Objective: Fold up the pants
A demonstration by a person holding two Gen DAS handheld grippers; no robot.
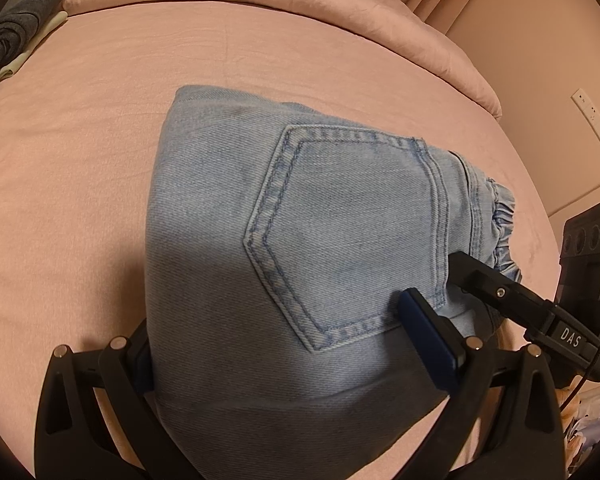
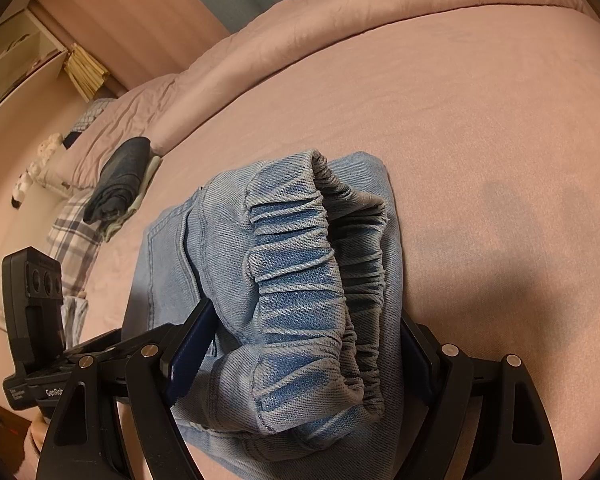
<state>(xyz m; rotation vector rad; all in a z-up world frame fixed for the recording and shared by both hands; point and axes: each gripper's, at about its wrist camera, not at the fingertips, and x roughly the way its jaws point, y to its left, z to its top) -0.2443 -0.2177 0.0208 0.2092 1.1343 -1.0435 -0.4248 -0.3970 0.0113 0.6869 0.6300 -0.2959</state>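
Note:
Light blue jeans (image 1: 300, 240) lie folded into a thick bundle on the pink bed, back pocket (image 1: 352, 236) facing up. My left gripper (image 1: 276, 344) is shut on the bundle's near edge; its left finger is mostly hidden under the denim, and its right finger (image 1: 428, 340) lies on top. My right gripper (image 2: 304, 344) is shut on the same jeans (image 2: 284, 280) at the elastic waistband (image 2: 332, 264), one finger on each side. The right gripper also shows in the left wrist view (image 1: 520, 304), at the waistband end.
A folded dark grey garment (image 2: 120, 180) lies on a pale one near the rolled pink duvet (image 2: 300, 40) at the back. Plaid fabric (image 2: 72, 248) sits at the bed's left edge. A wall socket strip (image 1: 596, 124) is on the right wall.

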